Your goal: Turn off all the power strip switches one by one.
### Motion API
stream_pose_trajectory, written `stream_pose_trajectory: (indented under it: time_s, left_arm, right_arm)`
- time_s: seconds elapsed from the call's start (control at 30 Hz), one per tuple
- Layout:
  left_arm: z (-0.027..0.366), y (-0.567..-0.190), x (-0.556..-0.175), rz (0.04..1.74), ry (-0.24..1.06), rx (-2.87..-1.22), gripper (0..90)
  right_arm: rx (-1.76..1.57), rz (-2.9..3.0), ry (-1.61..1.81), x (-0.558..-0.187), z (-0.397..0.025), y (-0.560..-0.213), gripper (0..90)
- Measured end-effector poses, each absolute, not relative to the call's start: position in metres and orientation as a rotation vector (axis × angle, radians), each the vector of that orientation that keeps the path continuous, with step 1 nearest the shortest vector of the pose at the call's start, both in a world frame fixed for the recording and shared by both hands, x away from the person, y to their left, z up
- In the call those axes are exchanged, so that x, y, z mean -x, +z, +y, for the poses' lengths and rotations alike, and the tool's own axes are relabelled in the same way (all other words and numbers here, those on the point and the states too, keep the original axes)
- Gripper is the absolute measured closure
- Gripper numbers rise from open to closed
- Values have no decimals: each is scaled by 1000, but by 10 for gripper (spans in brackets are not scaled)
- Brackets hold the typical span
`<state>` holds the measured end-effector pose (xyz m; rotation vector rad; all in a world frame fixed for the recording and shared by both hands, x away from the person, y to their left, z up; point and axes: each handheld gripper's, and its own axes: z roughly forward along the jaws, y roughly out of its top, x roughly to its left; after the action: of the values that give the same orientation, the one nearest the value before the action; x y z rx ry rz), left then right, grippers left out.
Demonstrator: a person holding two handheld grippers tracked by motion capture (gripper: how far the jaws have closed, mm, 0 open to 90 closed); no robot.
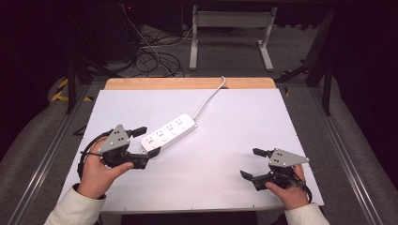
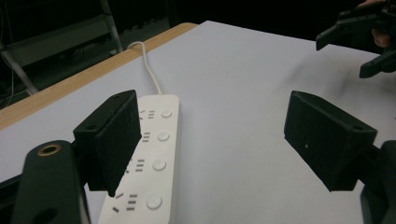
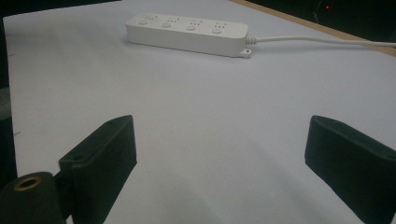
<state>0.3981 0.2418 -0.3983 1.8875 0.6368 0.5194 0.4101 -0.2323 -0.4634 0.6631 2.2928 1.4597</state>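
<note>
A white power strip (image 1: pixel 170 132) lies flat on the white table (image 1: pixel 225 187), a bit left of the middle, slanted so one end points to the near left and the other to the far right. Its white cord (image 1: pixel 210 97) runs off from the far end toward the wooden edge (image 1: pixel 187 83) at the back of the table. The left gripper (image 1: pixel 147 142) sits right at the near end of the strip, with its jaws open wide — one jaw hangs over the strip's near sockets and the other is out over bare table. It holds nothing. In the left gripper view you can see the strip's round buttons (image 2: pixel 159 164) in a row. The right gripper (image 1: pixel 250 163) is on the near right side, well apart from the strip, and its jaws are open wide too — empty, with just white table between them.
</note>
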Motion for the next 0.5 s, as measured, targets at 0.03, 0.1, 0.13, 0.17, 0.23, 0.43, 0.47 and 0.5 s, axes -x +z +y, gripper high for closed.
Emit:
stream_pose_trajectory:
  time_s: [0.03,0.1,0.13,0.17,0.23,0.43,0.47,0.5]
  left_arm:
    - [246,-402,-395,641,525,-1879,197]
    - [253,-410,-389,653,540,-1877,200]
    - [256,-414,-386,653,544,-1883,202]
    - [259,-418,-383,655,552,-1887,203]
    - [264,-426,-377,657,550,-1896,204]
    - [282,-453,-362,706,512,-1895,221]
    - [285,-456,-361,718,512,-1900,219]
    - [288,-460,-360,737,504,-1901,219]
  right_arm:
    - [-662,2293,1459,-410,-233,-463,98]
    - [-656,2295,1456,-410,-233,-464,95]
    - [-656,2296,1456,-410,-233,-464,93]
    - [-656,2296,1458,-410,-233,-463,91]
    - [-655,2293,1462,-410,-233,-463,86]
    - [-664,2298,1470,-411,-234,-464,80]
    - [-665,2300,1468,-411,-234,-465,80]
    - [-663,2300,1466,-411,-233,-464,80]
